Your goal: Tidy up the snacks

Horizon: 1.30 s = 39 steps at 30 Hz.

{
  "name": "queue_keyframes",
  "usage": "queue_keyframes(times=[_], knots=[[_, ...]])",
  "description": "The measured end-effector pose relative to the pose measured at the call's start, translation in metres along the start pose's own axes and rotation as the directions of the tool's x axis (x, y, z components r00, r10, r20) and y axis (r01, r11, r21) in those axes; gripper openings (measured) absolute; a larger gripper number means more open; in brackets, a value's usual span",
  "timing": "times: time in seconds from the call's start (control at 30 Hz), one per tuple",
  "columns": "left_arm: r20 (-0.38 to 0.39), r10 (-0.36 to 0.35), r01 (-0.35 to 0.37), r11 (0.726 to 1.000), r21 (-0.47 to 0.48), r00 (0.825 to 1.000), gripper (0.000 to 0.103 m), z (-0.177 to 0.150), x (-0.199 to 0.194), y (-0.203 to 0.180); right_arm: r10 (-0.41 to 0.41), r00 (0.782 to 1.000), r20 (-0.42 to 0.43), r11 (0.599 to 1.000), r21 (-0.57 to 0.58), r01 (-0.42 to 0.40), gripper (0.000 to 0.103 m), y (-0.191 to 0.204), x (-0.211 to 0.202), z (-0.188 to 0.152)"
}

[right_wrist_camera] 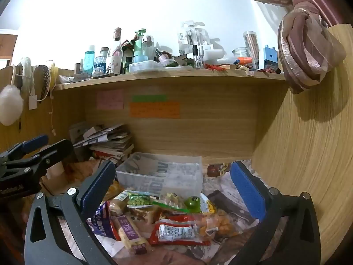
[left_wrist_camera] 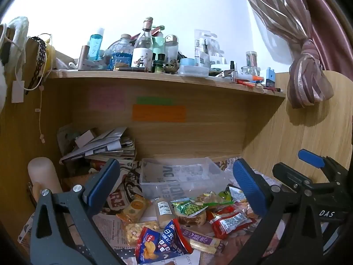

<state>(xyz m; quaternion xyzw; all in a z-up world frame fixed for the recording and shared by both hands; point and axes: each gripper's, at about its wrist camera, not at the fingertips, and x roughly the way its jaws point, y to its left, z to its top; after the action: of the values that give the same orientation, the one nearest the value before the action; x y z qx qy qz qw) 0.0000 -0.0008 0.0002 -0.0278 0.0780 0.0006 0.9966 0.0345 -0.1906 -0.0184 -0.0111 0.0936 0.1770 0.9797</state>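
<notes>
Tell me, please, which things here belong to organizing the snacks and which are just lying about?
Job: snack packets, clear plastic bin, left gripper and right gripper, both open.
Lying about: bottles on the shelf, paper stack, sticky notes, curtain.

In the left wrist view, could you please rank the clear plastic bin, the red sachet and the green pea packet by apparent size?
1. clear plastic bin, despite lying farthest.
2. and 3. red sachet and green pea packet: they look alike, and the sachet lies nearer, so unranked.

Glossy plastic snack packets ahead of jaws; clear smooth plastic bin beyond; matt wood-grain shelf above; newsprint paper beneath.
</notes>
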Motion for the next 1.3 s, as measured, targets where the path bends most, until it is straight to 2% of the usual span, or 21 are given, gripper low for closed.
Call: queue_keyframes(times=[0.1,0.17,0.53,1.3], knots=[[0.01,0.0,0.0,1.0,0.012,1.0,0.103,-0.001,-0.002,-0.002,0.0,1.0,-0.003,1.0,0.0,0.0,0.103,0.0,0.0,0.0],[-0.003,0.006,-0.006,0.999,-0.034,1.0,0.103,-0.005,0.003,0.008,-0.001,1.0,-0.003,1.0,0.0,0.001,0.103,0.0,0.0,0.001],[0.024,0.029,-0.03,0.999,0.036,0.999,0.103,-0.002,0.001,0.0,0.005,1.0,-0.005,1.0,0.01,-0.005,0.103,0.003,0.004,0.002],[0.034,0.027,-0.029,0.998,0.047,0.999,0.103,0.001,0.003,0.0,0.01,1.0,-0.005,1.0,0.007,-0.01,0.103,0.003,0.005,0.001]])
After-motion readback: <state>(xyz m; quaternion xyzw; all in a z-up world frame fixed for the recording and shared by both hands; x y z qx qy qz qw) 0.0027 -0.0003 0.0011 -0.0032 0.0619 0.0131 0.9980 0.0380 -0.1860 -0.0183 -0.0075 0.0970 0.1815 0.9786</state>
